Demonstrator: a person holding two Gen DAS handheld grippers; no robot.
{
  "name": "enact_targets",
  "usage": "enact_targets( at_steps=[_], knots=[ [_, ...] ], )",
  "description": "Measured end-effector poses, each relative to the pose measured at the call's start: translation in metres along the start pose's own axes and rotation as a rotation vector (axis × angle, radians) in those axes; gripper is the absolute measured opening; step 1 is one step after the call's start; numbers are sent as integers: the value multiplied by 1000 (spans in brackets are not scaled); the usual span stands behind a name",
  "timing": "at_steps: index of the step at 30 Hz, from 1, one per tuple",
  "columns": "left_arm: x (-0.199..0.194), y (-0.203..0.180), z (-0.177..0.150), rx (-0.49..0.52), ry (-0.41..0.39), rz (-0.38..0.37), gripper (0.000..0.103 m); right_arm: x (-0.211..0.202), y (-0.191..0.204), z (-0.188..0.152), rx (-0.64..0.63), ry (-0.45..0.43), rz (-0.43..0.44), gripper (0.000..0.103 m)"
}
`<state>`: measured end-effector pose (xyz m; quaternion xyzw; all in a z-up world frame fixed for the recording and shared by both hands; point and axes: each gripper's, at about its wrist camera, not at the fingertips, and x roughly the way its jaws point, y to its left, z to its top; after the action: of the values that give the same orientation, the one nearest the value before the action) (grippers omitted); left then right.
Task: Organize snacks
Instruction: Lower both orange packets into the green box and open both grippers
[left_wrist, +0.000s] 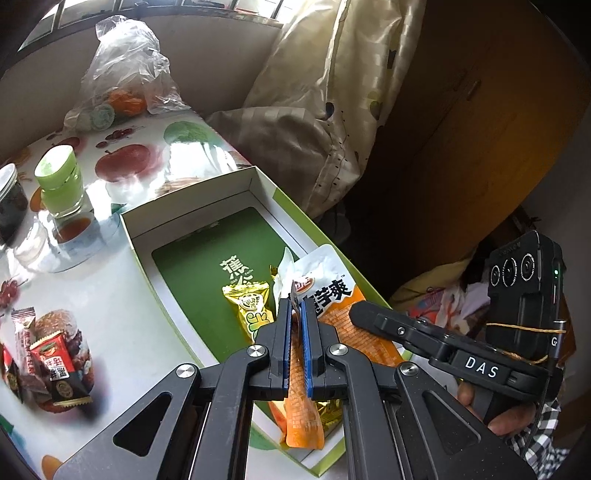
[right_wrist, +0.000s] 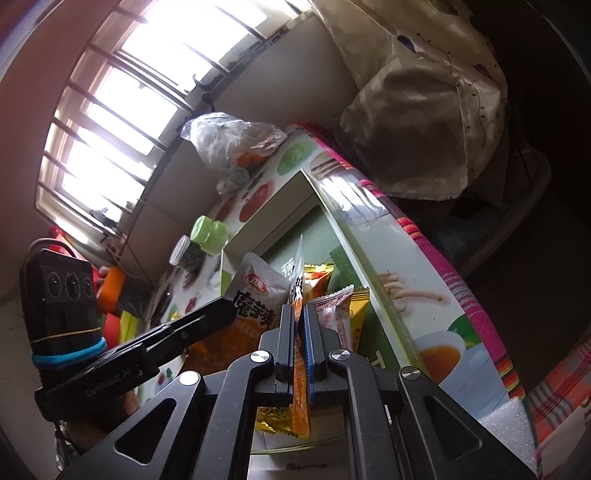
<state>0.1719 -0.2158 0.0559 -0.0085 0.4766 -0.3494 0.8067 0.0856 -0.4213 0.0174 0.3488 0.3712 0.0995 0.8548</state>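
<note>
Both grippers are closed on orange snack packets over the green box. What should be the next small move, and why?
Probably lower the left gripper a little and release: its orange packet already hangs above the open box, beside the yellow candy lying inside.

Daylight pours through the barred window (right_wrist: 122, 122), blown out to plain white in the right wrist view, with no detail behind the bars. The glossy counter (left_wrist: 122, 229) throws pale glare patches near the box. Away from the window, the right side of both views sinks into deep brown shadow. Both fisheye pictures bend straight lines strongly and darken to black at the corners. The near snack packets (left_wrist: 55, 358) at the left edge look soft and smeared.
</note>
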Motion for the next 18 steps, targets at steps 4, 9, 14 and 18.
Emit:
enact_targets(
  at_steps=[4,9,14,18],
  knots=[
    [2,2,1,-17,6,-12,5,-3,-1,1,7,-13,-14,7],
    [1,4,1,-38,0,-41,10,-6,-1,0,15,-17,-31,9],
    [-2,5,1,-40,-2,-29,22,-12,1,0,20,-37,-38,11],
    [-7,5,-3,-43,-6,-26,22,-15,6,-2,13,-41,-49,12]
  ],
)
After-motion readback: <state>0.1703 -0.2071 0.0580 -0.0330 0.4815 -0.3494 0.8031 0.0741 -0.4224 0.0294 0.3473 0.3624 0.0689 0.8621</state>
